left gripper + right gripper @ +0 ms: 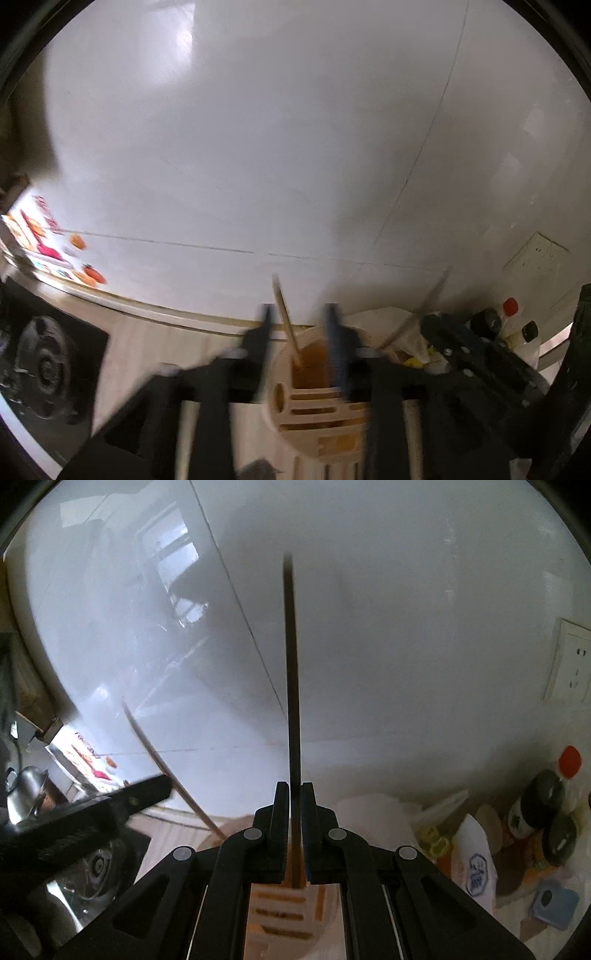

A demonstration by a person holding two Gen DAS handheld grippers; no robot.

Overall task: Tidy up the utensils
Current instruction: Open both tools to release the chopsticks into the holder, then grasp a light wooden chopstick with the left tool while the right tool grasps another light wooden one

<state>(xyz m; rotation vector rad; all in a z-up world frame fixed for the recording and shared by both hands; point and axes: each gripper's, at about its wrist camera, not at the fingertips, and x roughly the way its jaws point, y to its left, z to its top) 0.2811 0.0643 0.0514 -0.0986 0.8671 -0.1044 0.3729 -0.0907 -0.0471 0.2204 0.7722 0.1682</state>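
A round wooden utensil holder with slots in its top sits on the counter, just under both grippers; its slotted top also shows in the right wrist view. A wooden chopstick stands tilted in its open compartment, between my left gripper's fingers without touching them. My left gripper is open above the holder. My right gripper is shut on a long dark utensil held upright, its lower end at the holder's slots. The left gripper's finger and the tilted chopstick appear at left.
A white tiled wall fills the background, with a socket at right. Bottles and jars with red and black caps and plastic bags crowd the right. A black stove with a burner and a metal kettle lie left.
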